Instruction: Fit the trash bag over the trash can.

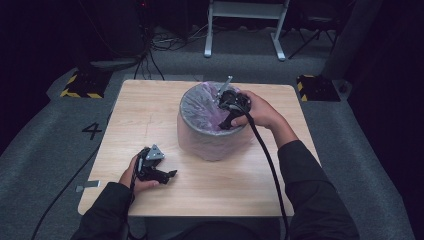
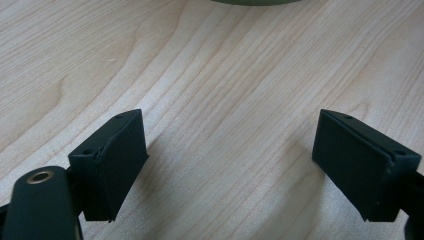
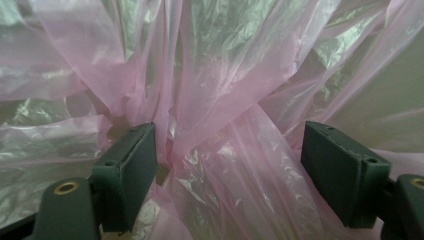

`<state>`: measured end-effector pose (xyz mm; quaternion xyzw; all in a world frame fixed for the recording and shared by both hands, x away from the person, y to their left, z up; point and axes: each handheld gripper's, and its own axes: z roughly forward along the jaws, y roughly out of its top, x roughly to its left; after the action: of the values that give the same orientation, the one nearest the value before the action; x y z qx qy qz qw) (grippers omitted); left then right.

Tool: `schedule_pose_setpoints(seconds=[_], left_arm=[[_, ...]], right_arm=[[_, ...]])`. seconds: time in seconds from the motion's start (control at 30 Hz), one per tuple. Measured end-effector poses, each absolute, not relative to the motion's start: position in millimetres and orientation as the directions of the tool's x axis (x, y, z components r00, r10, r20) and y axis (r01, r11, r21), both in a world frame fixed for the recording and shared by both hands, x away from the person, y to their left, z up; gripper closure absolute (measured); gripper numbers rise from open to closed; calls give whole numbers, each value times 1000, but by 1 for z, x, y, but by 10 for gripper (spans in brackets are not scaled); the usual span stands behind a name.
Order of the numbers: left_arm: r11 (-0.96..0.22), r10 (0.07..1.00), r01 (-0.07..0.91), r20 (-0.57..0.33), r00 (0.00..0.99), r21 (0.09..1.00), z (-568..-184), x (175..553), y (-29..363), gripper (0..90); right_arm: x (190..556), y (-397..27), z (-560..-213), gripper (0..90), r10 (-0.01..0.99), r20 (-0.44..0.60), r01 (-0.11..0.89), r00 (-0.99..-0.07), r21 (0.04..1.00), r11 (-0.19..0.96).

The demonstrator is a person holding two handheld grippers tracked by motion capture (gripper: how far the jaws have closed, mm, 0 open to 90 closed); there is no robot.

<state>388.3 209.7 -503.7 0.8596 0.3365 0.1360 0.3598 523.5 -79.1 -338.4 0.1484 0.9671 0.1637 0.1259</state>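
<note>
From the high view, the right gripper is reaching into the bag lining the bin on the tabletop, while the left gripper is resting nearby. The left gripper view is showing its fingers standing apart over bare wood. The right gripper view is showing fingers spread, with pink plastic bunched between them, unpinched.

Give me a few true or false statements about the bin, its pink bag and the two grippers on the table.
1. The bin stands on the wooden table. True.
2. The right gripper reaches into the bin's pink bag. True.
3. The right gripper's jaws are clamped on the bag. False: they stand open, with a bunched fold of bag between them.
4. The left gripper holds the bin's rim. False: it rests low over bare table, apart from the bin, jaws open and empty.
5. The bag is blue. False: it is pink.
</note>
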Motion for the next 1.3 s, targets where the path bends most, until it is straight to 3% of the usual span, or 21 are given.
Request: schedule_pose_setpoints(seconds=[0.17, 0.53, 1.3], left_arm=[[-515, 676, 480, -8, 737, 710, -504, 388, 210, 140], [-515, 676, 480, -8, 737, 711, -504, 388, 210, 140], [-514, 676, 480, -8, 737, 710, -504, 388, 210, 140]], right_arm=[[521, -76, -339, 225, 323, -230, 241, -918, 323, 915], [519, -77, -338, 201, 349, -245, 251, -904, 356, 900], [513, -93, -335, 213, 417, -249, 212, -874, 577, 788]])
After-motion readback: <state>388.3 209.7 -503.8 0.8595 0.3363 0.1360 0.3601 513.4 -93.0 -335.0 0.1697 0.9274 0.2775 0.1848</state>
